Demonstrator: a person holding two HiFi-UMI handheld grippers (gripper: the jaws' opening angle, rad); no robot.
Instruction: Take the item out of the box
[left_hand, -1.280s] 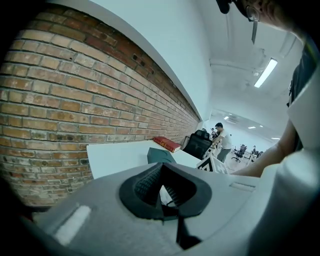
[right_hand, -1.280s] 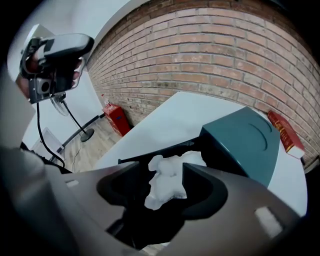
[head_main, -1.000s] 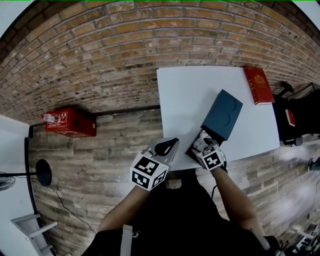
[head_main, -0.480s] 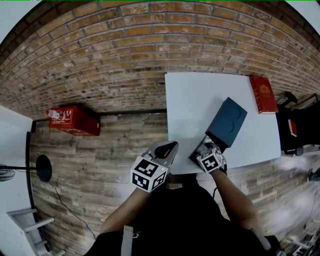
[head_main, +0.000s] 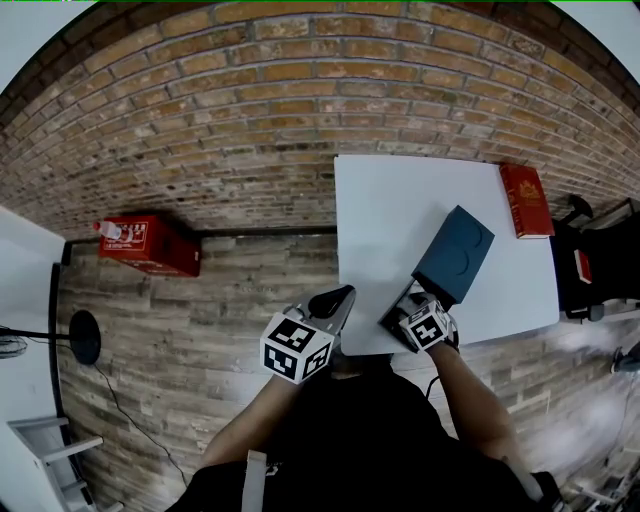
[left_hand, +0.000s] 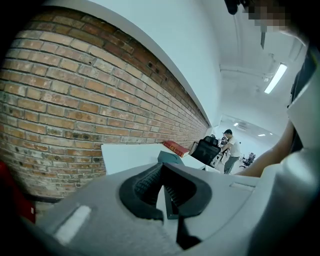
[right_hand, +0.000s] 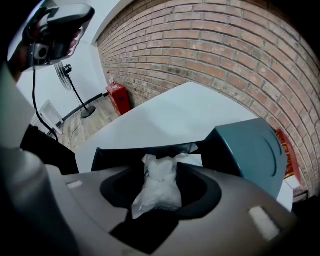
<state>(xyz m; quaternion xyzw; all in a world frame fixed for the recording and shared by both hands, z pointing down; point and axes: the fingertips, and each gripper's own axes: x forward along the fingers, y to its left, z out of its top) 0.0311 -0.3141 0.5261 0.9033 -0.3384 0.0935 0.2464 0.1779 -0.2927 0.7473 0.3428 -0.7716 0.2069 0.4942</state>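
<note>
A box lies on the white table (head_main: 400, 200), its dark teal lid (head_main: 455, 255) (right_hand: 250, 150) folded back and its black base (right_hand: 120, 152) open toward me. My right gripper (head_main: 410, 305) (right_hand: 160, 177) hangs over the base's near end. Its jaws are closing with a white crumpled plastic bag (right_hand: 159, 185) between them, and the pads touch the bag on both sides. My left gripper (head_main: 338, 297) (left_hand: 162, 192) is shut on nothing, just off the table's near left corner.
A red book (head_main: 526, 200) (left_hand: 176, 147) lies at the table's far right corner. A black chair (head_main: 600, 250) stands right of the table. On the wood floor to the left are a red box (head_main: 150, 245) and a fan stand (head_main: 85, 340). A brick wall runs behind.
Both grippers stay almost where they were; the right one sits slightly lower over the box's near end. The box and lid have not moved on the table.
</note>
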